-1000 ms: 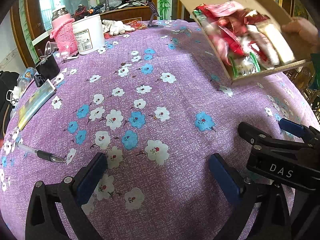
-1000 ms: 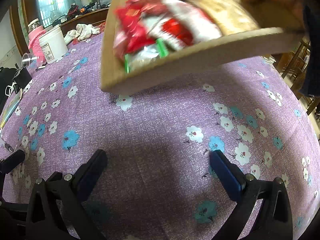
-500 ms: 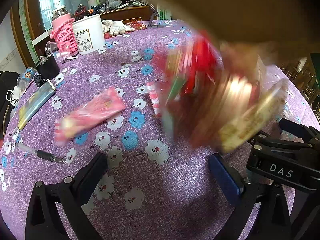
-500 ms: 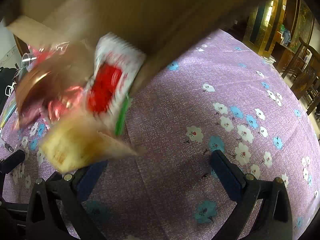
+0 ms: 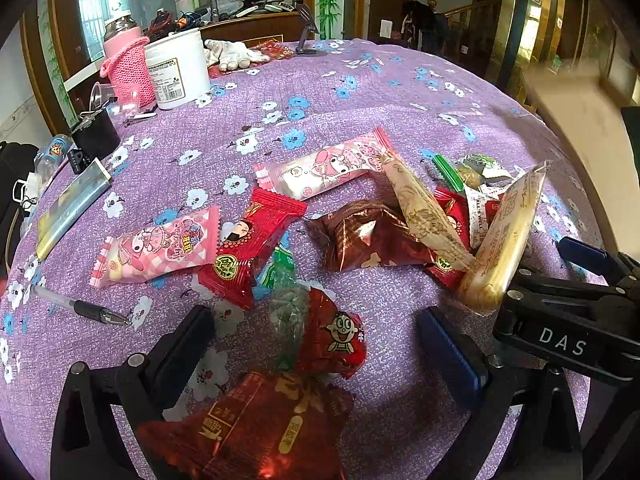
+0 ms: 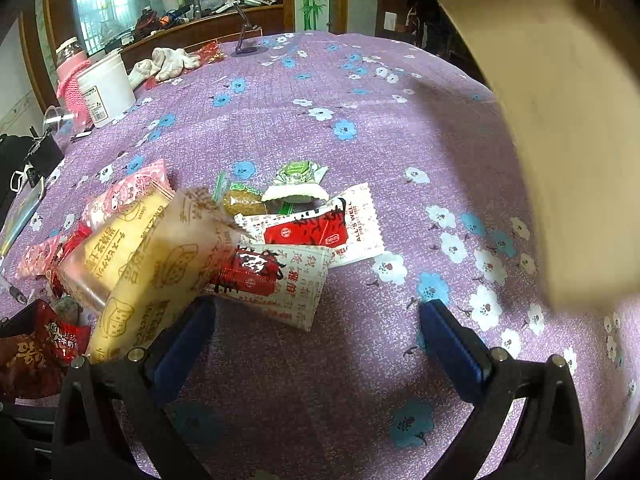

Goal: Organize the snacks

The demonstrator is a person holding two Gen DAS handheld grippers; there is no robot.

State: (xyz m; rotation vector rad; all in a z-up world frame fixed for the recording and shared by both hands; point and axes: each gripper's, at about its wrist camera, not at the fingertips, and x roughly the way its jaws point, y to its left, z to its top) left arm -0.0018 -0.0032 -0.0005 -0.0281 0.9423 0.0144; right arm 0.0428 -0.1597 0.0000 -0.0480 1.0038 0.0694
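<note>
I see both hand-held grippers low over the tabletop with the purple flowered cloth (image 5: pixel 360 92). Left hand-held gripper (image 5: pixel 316 344): jaws wide apart, holding nothing; a red crinkly packet with a cartoon face (image 5: pixel 332 340) lies between its fingers, with a larger dark red foil packet (image 5: pixel 256 428) just below it. Right hand-held gripper (image 6: pixel 316 336): jaws wide apart, empty, bare cloth between them.

Snacks lie loose on the cloth in an overlapping pile. Two pink cartoon-print wrappers (image 5: pixel 160 246) (image 5: pixel 324 168), a red packet with a girl's face (image 5: pixel 248 246) and a brown foil pouch (image 5: pixel 368 236) sit ahead of the left gripper. Two long beige printed cake wrappers (image 6: pixel 156 276) lean across the heap, one touching the right gripper's left finger. Two white-and-red sachets (image 6: pixel 316 232) and a small green-and-white wrapper (image 6: pixel 296 178) lie just beyond.

A blurred tan cardboard surface (image 6: pixel 560 128) is at right, above the cloth. A white plastic tub (image 5: pixel 176 68), pink knitted bottle sleeve (image 5: pixel 128 68) and pen (image 5: pixel 80 308) are well apart from the pile.
</note>
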